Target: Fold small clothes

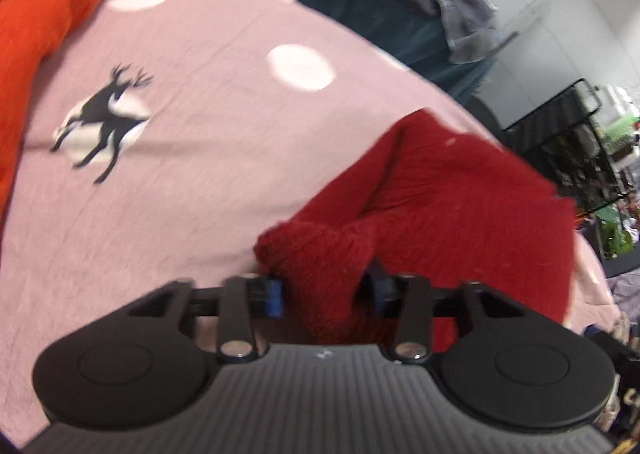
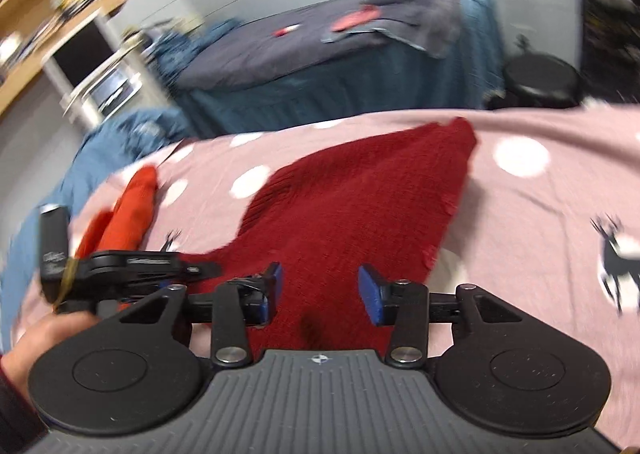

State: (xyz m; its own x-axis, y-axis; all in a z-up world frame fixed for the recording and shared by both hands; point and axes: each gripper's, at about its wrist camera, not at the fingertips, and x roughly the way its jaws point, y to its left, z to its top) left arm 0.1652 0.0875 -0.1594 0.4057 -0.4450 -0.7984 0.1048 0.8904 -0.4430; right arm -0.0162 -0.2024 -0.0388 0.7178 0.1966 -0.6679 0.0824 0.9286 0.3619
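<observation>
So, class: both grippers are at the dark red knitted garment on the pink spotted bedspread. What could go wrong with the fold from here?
1. The left gripper has only a bunched lump of the dark red knit between its fingers, so the fold may come out lumpy.
2. The right gripper stands open over the knit, gripping nothing; that side may lag or drag.
3. The knit lies near the bedspread edge and might slide off.

A dark red knitted garment (image 2: 352,198) and an orange cloth (image 1: 44,18) lie on a pink sheet (image 1: 208,142) patterned with white dots and black deer.
</observation>
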